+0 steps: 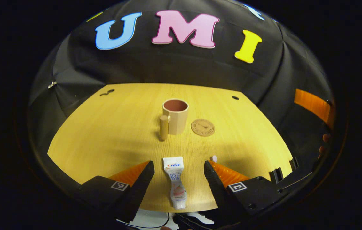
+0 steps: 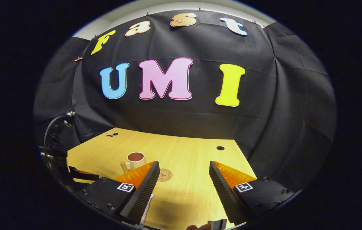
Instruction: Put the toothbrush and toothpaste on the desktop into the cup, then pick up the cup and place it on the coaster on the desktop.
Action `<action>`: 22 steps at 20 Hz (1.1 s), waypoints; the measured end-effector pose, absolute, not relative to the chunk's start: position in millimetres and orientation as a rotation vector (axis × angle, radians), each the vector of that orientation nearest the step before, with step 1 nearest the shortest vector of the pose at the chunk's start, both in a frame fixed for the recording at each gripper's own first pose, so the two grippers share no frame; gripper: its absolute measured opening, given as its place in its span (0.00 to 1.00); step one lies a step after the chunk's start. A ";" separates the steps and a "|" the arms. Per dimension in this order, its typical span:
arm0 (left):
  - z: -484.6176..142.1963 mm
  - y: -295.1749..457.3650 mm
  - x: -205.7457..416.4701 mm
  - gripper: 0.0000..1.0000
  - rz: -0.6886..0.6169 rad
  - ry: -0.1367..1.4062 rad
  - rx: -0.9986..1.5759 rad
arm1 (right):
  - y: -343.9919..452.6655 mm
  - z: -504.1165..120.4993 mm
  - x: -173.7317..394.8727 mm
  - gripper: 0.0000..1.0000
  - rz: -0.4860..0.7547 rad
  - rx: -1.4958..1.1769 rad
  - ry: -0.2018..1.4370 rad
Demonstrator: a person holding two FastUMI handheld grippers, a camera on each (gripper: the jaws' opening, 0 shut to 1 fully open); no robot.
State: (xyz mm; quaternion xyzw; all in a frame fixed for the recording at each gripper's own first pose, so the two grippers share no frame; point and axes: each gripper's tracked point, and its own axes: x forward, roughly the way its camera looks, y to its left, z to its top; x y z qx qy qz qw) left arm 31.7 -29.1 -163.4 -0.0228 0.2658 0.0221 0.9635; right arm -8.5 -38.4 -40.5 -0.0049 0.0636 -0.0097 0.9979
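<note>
While both jaws gape wide and empty, the left gripper (image 1: 178, 172) straddles the toothpaste tube (image 1: 175, 182) at the desk's near edge: light, soft, squashy, so pinch mid-body; cup (image 1: 175, 115) waits farther back

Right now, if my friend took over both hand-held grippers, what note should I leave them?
Left hand-held gripper: open, fingers either side of the toothpaste, not pressing it.
Right hand-held gripper: open, holding nothing, above the desktop.
Toothpaste lies flat near the front edge. A small bit of the toothbrush shows beside the right gripper's finger. The cup stands upright and empty, next to the coaster, not on it.
Done: nothing yet.
Left: toothpaste and toothbrush into the cup, then the cup onto the coaster.
</note>
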 end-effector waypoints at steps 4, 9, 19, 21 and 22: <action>-208.2 -28.3 38.2 0.97 0.078 0.677 -0.068 | -48.0 -48.4 -7.7 0.97 -0.011 0.005 0.155; -242.6 -20.0 48.4 0.89 0.115 0.779 -0.030 | -62.1 -55.8 -7.7 0.97 -0.018 0.012 0.177; -258.2 -30.4 58.0 0.58 0.107 0.856 0.017 | -72.3 -74.9 -14.0 0.97 -0.046 0.055 0.244; -258.3 -30.2 57.0 0.47 0.083 0.863 0.037 | -65.6 -81.8 -14.4 0.97 -0.038 0.058 0.272; -257.6 -30.4 56.8 0.41 0.065 0.866 0.041 | -59.2 -87.5 -13.7 0.98 -0.023 0.064 0.297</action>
